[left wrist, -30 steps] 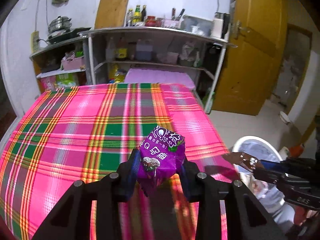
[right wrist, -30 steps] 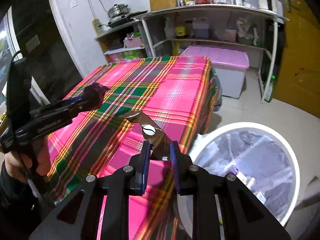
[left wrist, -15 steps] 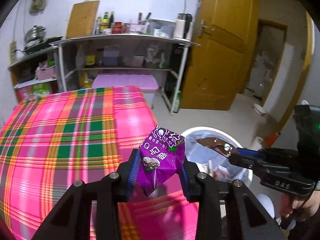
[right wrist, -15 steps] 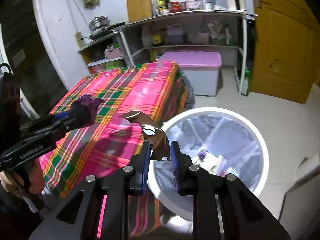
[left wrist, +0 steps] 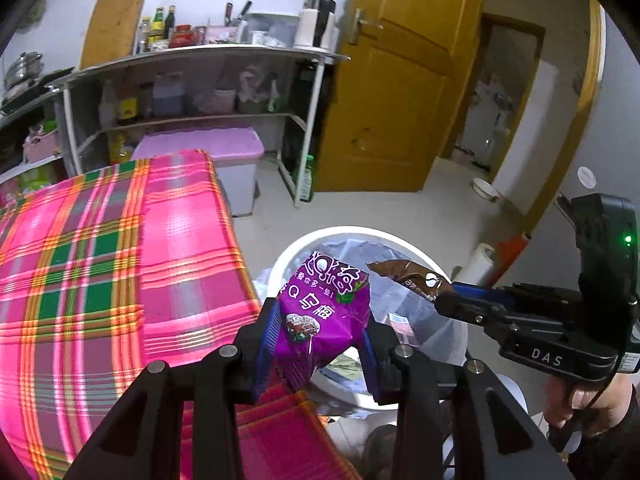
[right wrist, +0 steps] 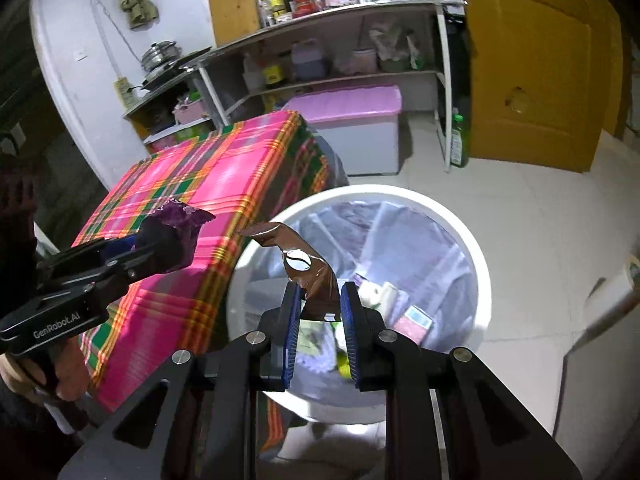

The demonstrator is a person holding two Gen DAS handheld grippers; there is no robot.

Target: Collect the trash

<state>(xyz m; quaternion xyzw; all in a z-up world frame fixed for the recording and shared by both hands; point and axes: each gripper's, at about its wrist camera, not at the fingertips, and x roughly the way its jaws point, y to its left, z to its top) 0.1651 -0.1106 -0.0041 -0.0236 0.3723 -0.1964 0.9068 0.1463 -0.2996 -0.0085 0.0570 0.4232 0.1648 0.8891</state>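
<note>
My left gripper [left wrist: 318,322] is shut on a purple snack packet [left wrist: 322,312] and holds it over the table's right edge, beside the bin. It also shows in the right wrist view [right wrist: 160,248]. My right gripper [right wrist: 319,306] holds a brown wrapper [right wrist: 308,270] over the white round trash bin [right wrist: 476,264]; its jaws stand slightly apart. The brown wrapper also shows in the left wrist view [left wrist: 408,276]. The bin [left wrist: 304,244] has a clear liner and several pieces of trash inside.
The table with the pink plaid cloth [left wrist: 112,264] stands left of the bin. A shelf rack [left wrist: 200,92] with bottles and a pink-lidded storage box [right wrist: 352,128] stand behind. A yellow door [left wrist: 404,92] is at the right. White floor tiles surround the bin.
Both grippers have swung right, from over the table to the bin. The right gripper's jaws have spread a little around the brown wrapper.
</note>
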